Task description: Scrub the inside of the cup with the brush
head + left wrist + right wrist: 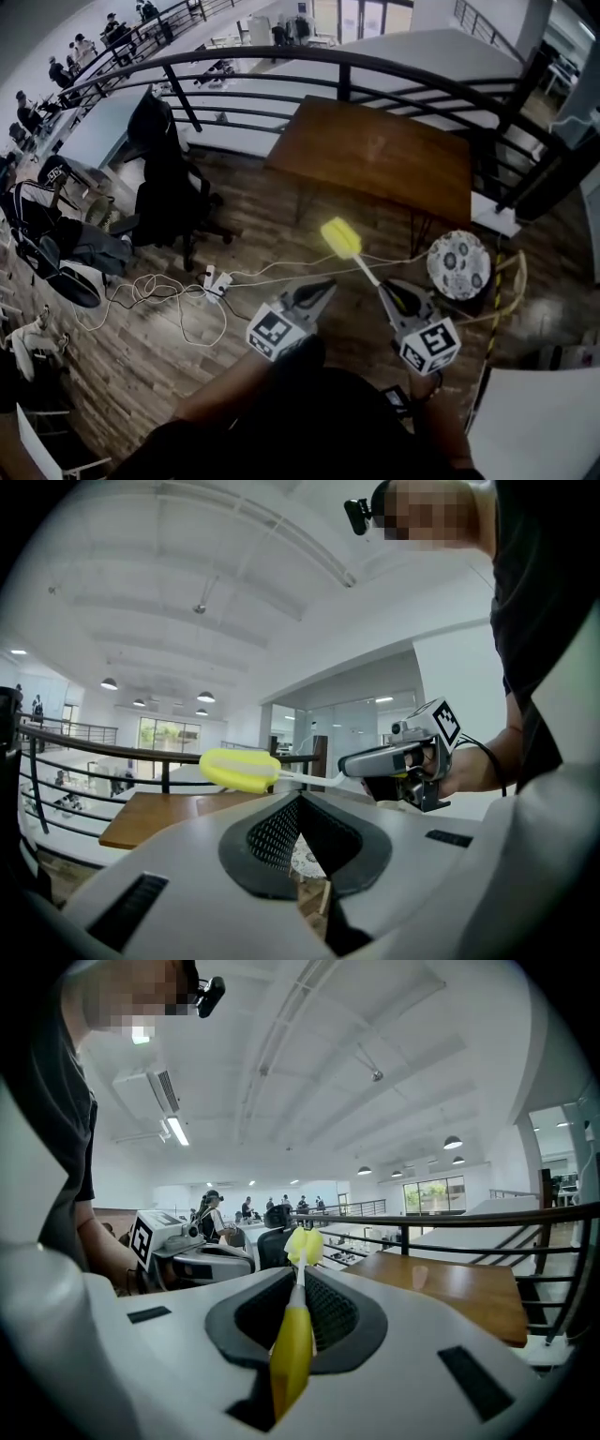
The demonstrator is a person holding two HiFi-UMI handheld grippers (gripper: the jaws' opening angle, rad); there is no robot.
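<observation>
- Head view: both grippers are held in the air over a wood-plank floor (141,356), in front of a brown wooden table (375,155) that stands by a black metal railing (281,56).
- Right gripper (389,292): clamped on the long brush with a yellow sponge head, thin white stem and yellow handle (349,248). The sponge end sticks out well past the jaw tips, towards the table.
- Left gripper (323,289): jaws pressed together with nothing between them. It sits just beside the right gripper, and its tips point near the brush stem without touching it.
- Right gripper view only: the yellow handle runs down the middle between the pads. People sit at desks far behind.
- Left gripper view only: the brush is seen side-on, its sponge head oblong and level. Under the closed jaws a bit of patterned surface and a wooden leg show.
- Head view only: a round white stool top with a dark pattern (458,265) lies right of the grippers. A white power strip with loose cables (214,281) lies on the floor to the left, and a black office chair (164,178) stands beyond it.
</observation>
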